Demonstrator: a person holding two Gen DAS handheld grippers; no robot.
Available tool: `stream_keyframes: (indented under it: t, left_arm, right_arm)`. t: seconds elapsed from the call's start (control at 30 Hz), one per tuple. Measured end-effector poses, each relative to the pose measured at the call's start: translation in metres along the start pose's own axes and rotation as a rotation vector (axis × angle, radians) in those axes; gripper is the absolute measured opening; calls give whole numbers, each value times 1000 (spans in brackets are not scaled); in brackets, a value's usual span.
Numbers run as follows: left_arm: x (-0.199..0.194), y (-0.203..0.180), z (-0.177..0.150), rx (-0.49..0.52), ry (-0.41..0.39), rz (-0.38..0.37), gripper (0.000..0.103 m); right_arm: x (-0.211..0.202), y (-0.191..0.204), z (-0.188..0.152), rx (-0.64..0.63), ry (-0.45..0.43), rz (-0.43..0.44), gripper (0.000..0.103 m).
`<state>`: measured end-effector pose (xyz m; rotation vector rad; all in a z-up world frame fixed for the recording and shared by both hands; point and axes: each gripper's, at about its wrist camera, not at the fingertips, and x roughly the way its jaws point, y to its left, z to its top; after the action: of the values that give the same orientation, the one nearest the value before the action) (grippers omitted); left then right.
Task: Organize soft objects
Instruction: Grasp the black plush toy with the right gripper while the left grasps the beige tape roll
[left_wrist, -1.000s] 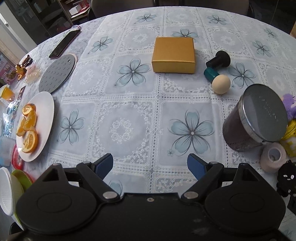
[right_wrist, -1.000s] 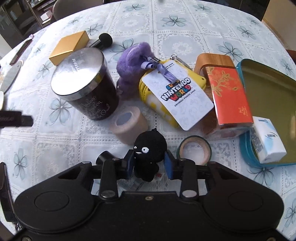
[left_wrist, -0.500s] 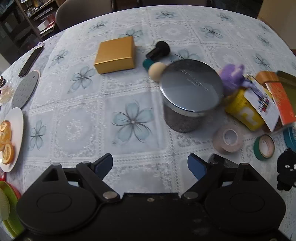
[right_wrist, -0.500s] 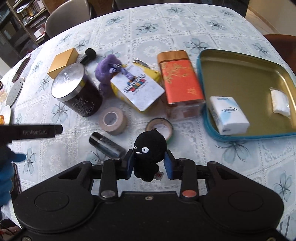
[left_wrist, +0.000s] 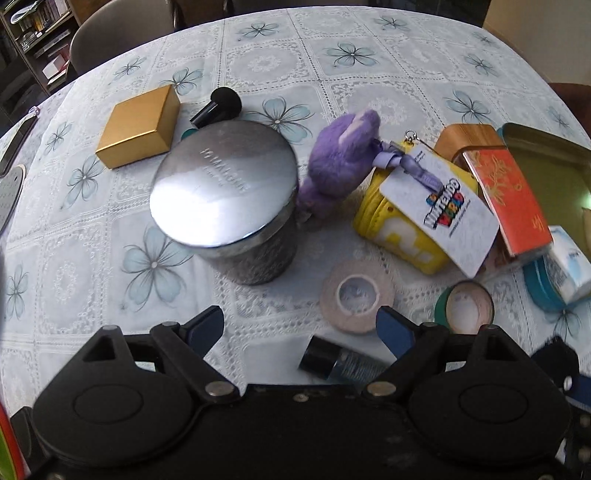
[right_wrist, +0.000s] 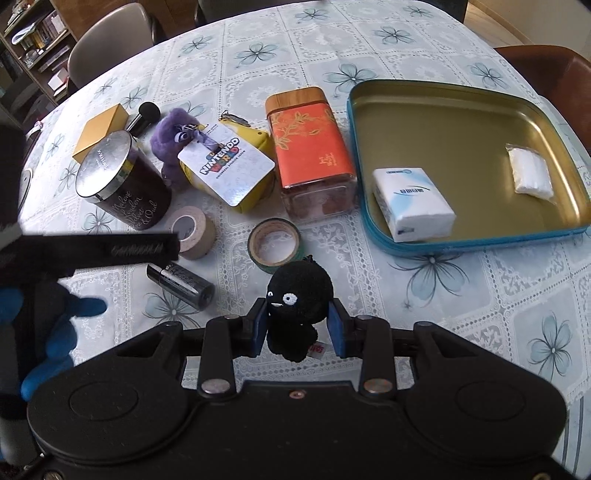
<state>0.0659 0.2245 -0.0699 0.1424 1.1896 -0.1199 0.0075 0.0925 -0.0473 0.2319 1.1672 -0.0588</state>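
My right gripper (right_wrist: 298, 326) is shut on a small black plush toy (right_wrist: 297, 295) and holds it above the tablecloth, short of the blue-rimmed tin tray (right_wrist: 469, 247). The tray holds a tissue pack (right_wrist: 412, 203) and a small white packet (right_wrist: 530, 173). My left gripper (left_wrist: 299, 328) is open and empty, above a dark tube (left_wrist: 340, 363) and near a beige tape roll (left_wrist: 356, 295). A purple plush (left_wrist: 340, 162) and a yellow plush block with a tag (left_wrist: 402, 225) lie ahead of it, also in the right wrist view (right_wrist: 173, 147).
A lidded dark candle jar (left_wrist: 225, 199), a gold box (left_wrist: 138, 127), a black brush (left_wrist: 216, 107), an orange tin (right_wrist: 310, 147) and a green tape roll (right_wrist: 275, 243) crowd the table. The left gripper (right_wrist: 74, 251) shows at the right wrist view's left edge.
My left gripper has swung right, from the open tablecloth towards the jar, the tape rolls and the plush toys. My right gripper has lifted and drawn back with the black plush, bringing the tray into view.
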Motion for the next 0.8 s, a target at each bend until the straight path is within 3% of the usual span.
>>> stream_keyframes:
  t: [0.17, 0.23, 0.37, 0.53, 0.8]
  left_arm:
    - [13, -15, 10, -10, -6, 5, 89]
    - [15, -18, 14, -13, -5, -9, 83]
    - [23, -17, 14, -33, 39, -101, 47]
    - [17, -7, 4, -76, 22, -95, 46]
    - [-25, 18, -17, -143, -8, -42, 46]
  right_arm:
    - [-3, -7, -3, 6, -5, -2, 37]
    - [-4, -10, -3, 7, -5, -2, 37]
    - [-6, -15, -3, 3, -8, 5, 37]
    - [-8, -23, 0, -11, -16, 25, 37]
    - [-3, -36, 8, -53, -7, 70, 37]
